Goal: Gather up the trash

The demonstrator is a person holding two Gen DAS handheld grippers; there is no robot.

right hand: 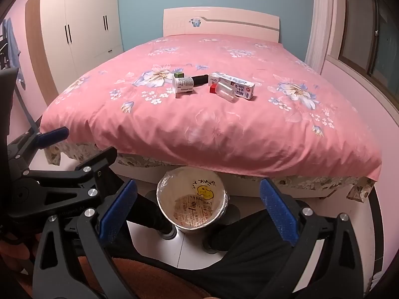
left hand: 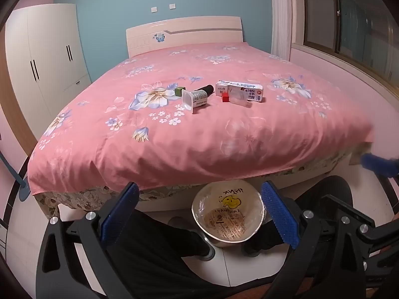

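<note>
Trash lies mid-bed on the pink floral cover: a white yogurt cup (left hand: 191, 101) (right hand: 183, 86) on its side, a black cylinder (left hand: 206, 90) (right hand: 200, 79) behind it, a small green cube (left hand: 179, 91) (right hand: 179, 75), a small red cube (left hand: 225, 97) (right hand: 212, 89), a clear plastic cup (left hand: 238, 97) (right hand: 226, 92) on its side, and a white milk carton (left hand: 240, 91) (right hand: 235, 85). A bag-lined bin (left hand: 228, 218) (right hand: 193, 205) with a smiley face stands on the floor at the bed's foot, with wrappers inside. My left gripper (left hand: 199, 211) and right gripper (right hand: 197, 210) are open and empty, held above the bin.
The bed (left hand: 199, 129) fills the middle, headboard (right hand: 220, 23) at the far wall. A white wardrobe (left hand: 47, 57) stands left, a window (left hand: 349, 25) right. The person's dark-trousered legs (left hand: 159, 244) flank the bin. The left gripper's body (right hand: 49, 174) shows in the right wrist view.
</note>
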